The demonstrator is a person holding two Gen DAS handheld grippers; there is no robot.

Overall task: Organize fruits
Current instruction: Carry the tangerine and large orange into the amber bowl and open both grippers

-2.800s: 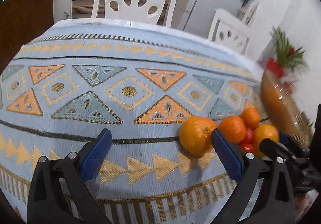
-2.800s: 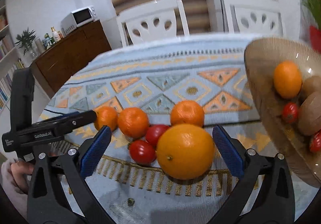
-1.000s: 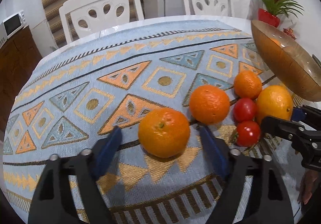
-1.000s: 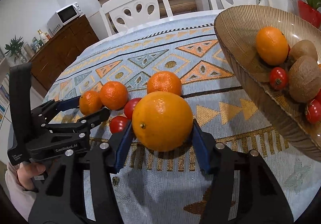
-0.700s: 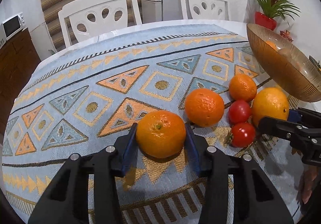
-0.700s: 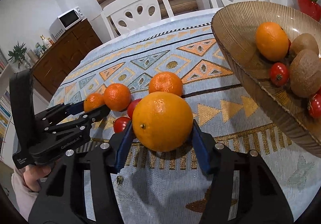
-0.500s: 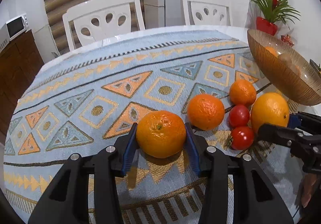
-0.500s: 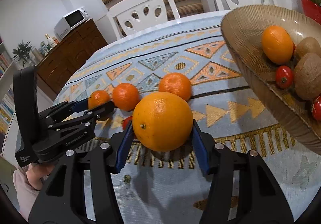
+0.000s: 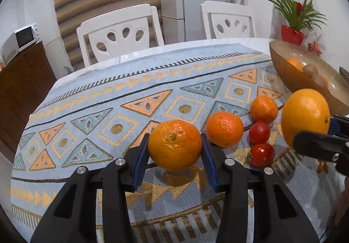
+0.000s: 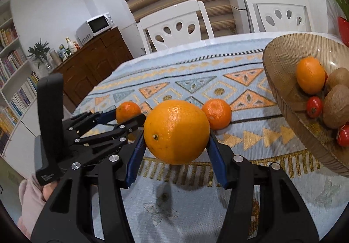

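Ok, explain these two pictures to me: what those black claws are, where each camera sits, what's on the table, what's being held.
No robot here: a person carries two hand-held grippers, each with a camera looking along its fingers. One picture is from the left gripper, clamped on a tangerine. The other is from the right gripper, clamped on a large orange. On the patterned tablecloth lie two more tangerines and two cherry tomatoes. The bowl at the right already holds a tangerine, kiwis and tomatoes.
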